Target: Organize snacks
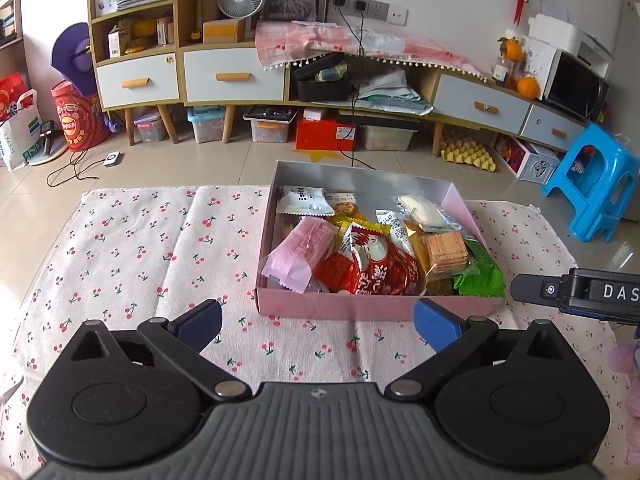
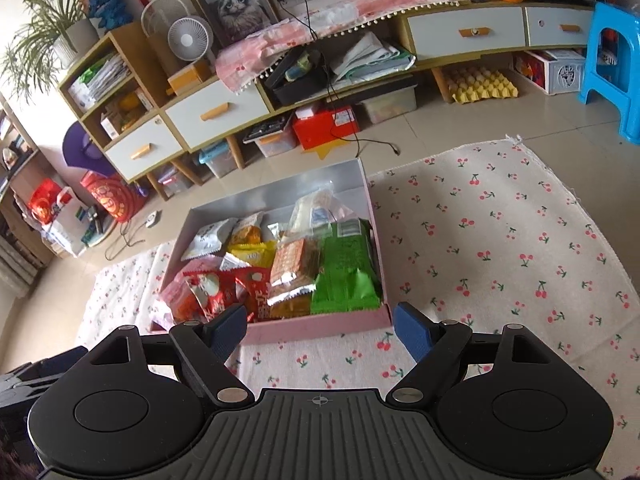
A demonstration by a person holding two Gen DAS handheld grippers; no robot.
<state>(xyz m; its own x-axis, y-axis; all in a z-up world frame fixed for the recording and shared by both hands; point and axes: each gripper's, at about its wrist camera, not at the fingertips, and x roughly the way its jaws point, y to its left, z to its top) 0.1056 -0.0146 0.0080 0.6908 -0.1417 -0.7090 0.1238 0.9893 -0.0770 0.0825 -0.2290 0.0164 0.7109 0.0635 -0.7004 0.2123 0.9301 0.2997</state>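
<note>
Holding our left gripper (image 1: 318,322) and right gripper (image 2: 319,330) wide apart and empty, we face the pink box (image 1: 340,307) of snacks (image 1: 362,258).

The box (image 1: 360,306) sits on the cloth (image 1: 140,248), which lies on the floor; snack packets (image 1: 368,264) fill it. Behind it stands the cabinet (image 1: 224,76); a stool (image 1: 596,184) stands to the right.
</note>
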